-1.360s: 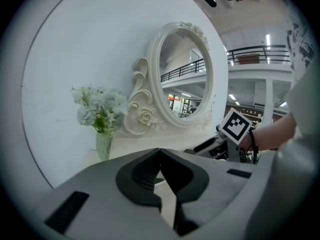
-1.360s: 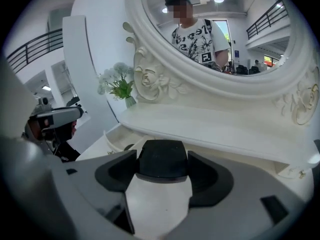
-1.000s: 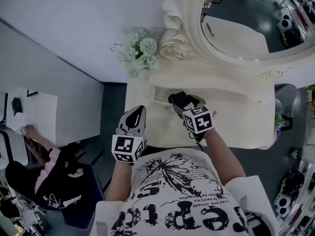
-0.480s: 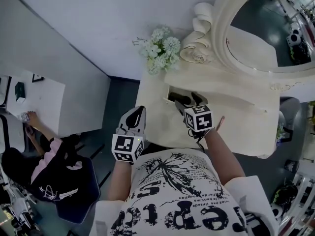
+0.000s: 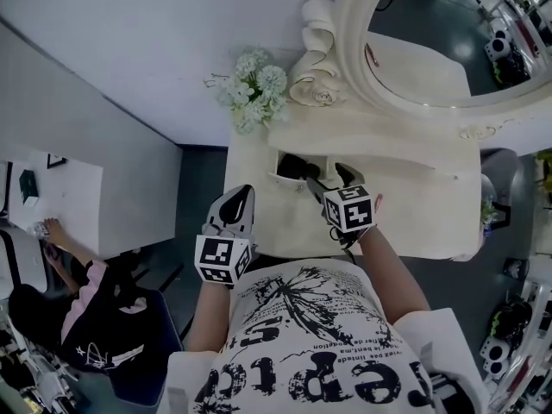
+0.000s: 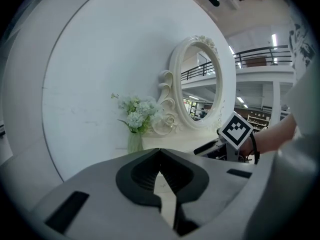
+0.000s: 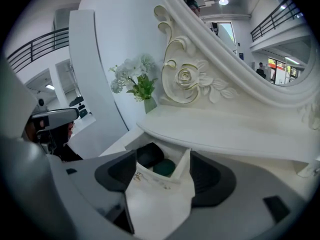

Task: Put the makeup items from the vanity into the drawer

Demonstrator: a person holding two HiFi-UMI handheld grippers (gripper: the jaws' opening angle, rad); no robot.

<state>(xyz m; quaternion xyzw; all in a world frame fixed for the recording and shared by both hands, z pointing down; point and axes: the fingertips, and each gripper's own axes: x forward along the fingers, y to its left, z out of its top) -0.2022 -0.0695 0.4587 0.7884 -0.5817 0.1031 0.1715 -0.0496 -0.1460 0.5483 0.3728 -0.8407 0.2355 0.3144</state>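
Right gripper view | your right hand-held gripper gapes empty at the open drawer, dark makeup items inside | left hand-held gripper closed on nothing, well apart | risk: a careless push jams a jaw against the drawer front.

Left gripper: I hold it low, close to my chest, jaws pressed together tip to tip.
Right gripper: forward and right of the left one, jaws spread wide.
Right forearm: bare, angled back behind its gripper.
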